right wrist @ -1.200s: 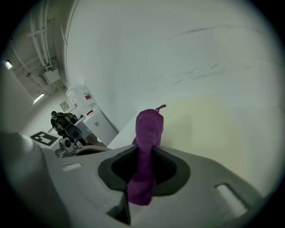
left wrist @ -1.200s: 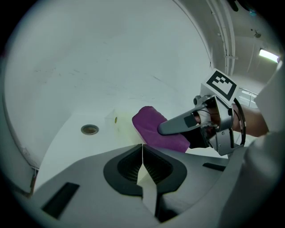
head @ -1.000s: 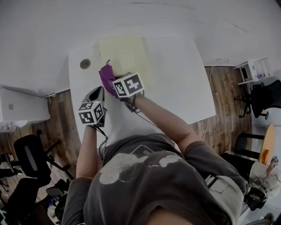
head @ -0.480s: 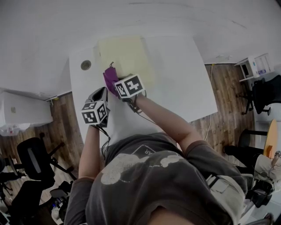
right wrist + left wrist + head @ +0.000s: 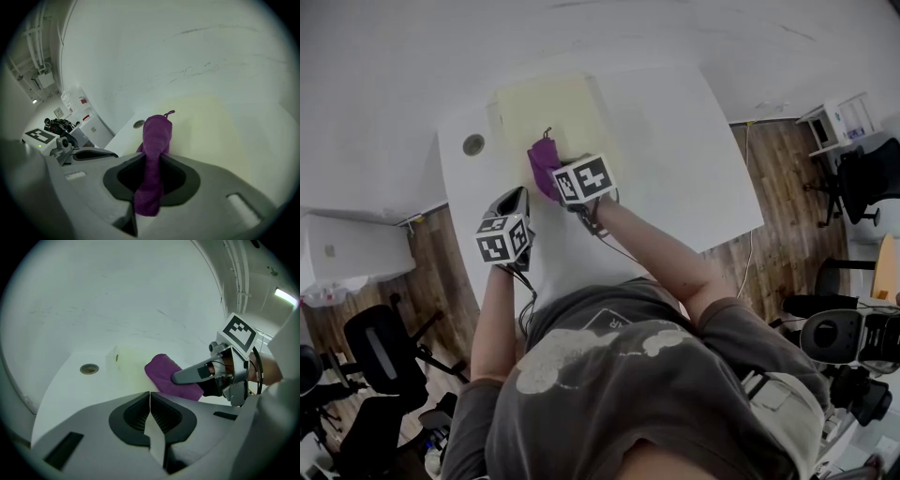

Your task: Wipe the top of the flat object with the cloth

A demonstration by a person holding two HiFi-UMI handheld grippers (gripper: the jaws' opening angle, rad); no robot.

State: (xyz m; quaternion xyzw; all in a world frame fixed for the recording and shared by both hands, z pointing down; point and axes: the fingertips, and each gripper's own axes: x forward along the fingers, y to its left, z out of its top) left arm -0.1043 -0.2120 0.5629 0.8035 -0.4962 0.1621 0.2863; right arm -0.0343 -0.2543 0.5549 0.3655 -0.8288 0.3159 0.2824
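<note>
One cloth (image 5: 544, 161), clamped in the right gripper (image 5: 151, 161), has slid further onto the pad (image 5: 553, 103) ahead of its jaws, so the wipe looks under way. Just beside it, the left gripper (image 5: 150, 401) hangs closed on nothing.

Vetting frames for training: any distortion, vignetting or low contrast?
Head view: heavy fisheye bend, pale yellow flat object barely contrasts with the white table. Left gripper view: round black vignette. Right gripper view: same vignette, purple cloth crisp.
</note>
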